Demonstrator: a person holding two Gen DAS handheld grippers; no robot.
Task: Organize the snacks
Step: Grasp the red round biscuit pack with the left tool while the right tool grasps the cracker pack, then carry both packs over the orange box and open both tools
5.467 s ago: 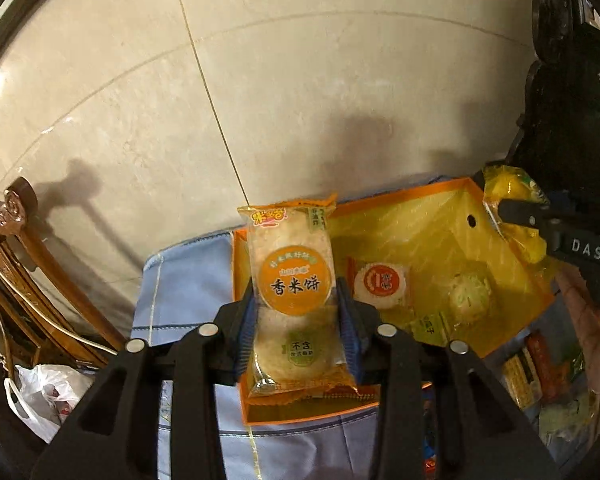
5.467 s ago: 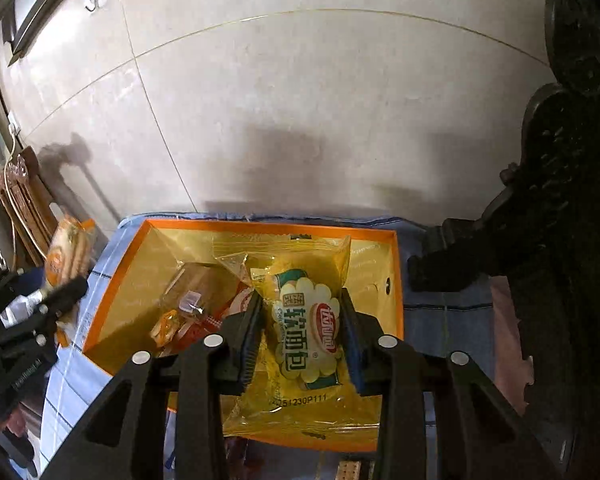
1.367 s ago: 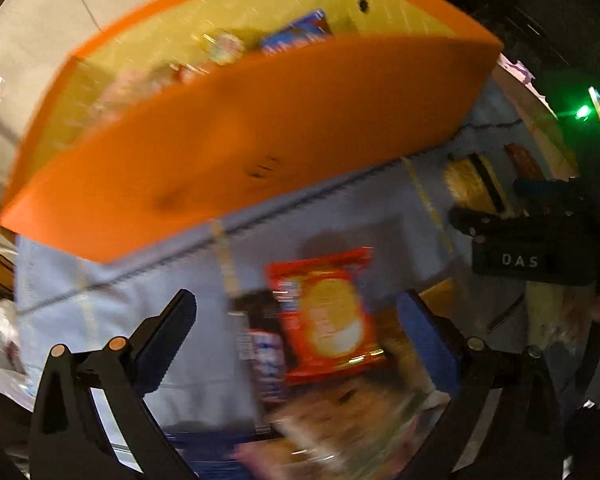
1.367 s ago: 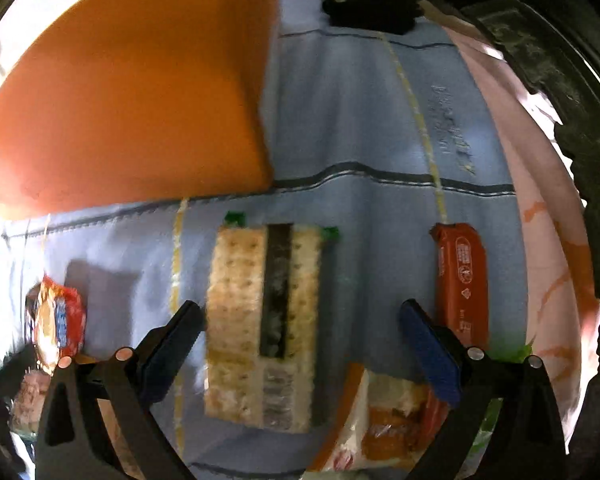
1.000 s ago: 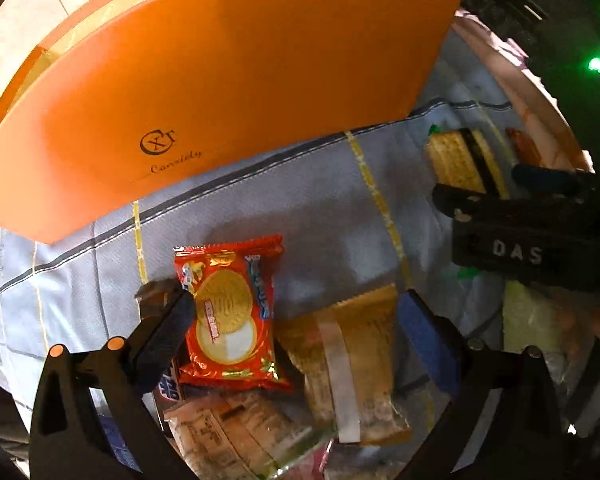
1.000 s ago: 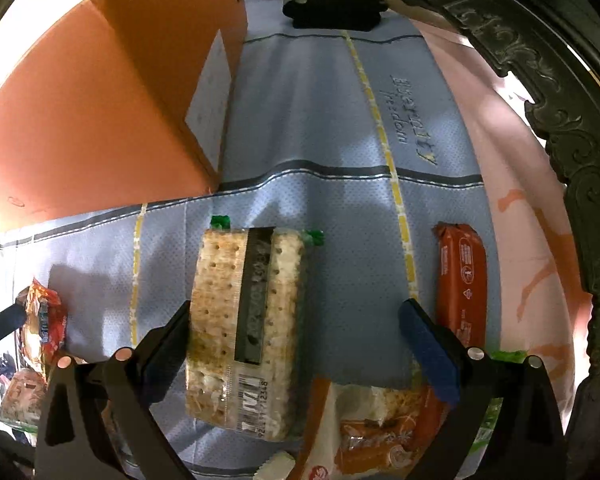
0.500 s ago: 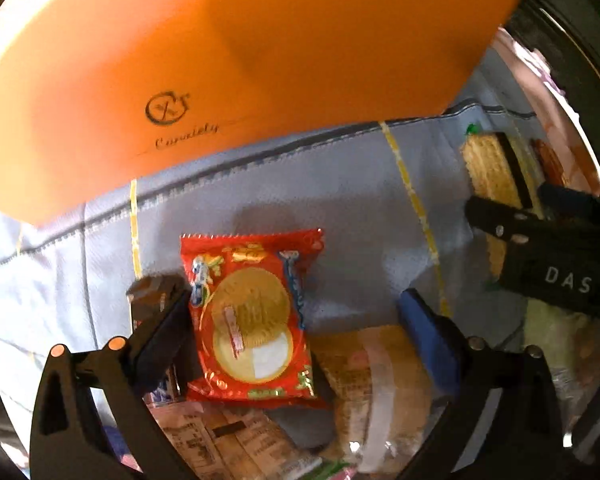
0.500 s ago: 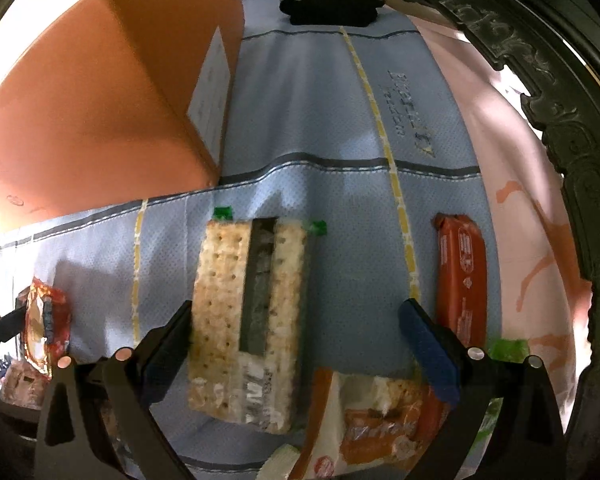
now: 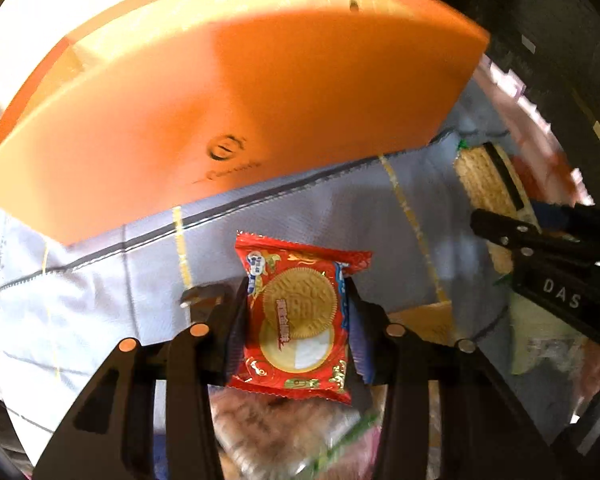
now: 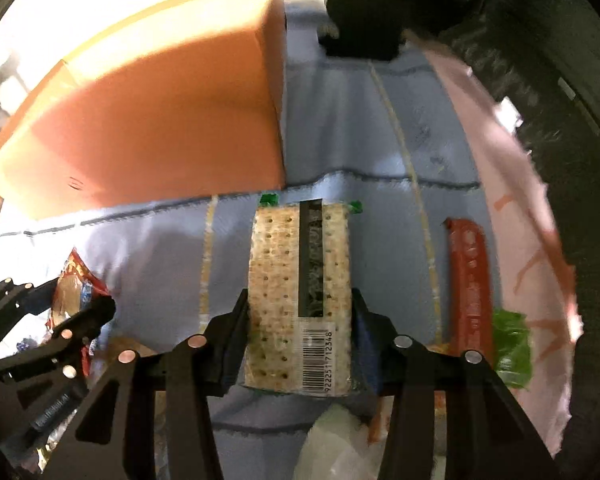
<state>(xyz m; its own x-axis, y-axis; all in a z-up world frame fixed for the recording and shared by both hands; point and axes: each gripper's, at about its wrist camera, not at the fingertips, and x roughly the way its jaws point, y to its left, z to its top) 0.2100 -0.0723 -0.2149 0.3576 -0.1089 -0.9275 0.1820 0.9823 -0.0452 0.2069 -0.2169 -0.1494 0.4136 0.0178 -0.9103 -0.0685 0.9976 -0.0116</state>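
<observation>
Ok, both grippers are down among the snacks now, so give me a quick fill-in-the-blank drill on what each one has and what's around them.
1. The left gripper is shut on a ____ biscuit packet.
2. The right gripper is shut on a clear pack of ____.
3. Behind both snacks stands an ____ box.
4. The long red bar lies on the ____ cloth.

Missing words: red; crackers; orange; blue
</observation>
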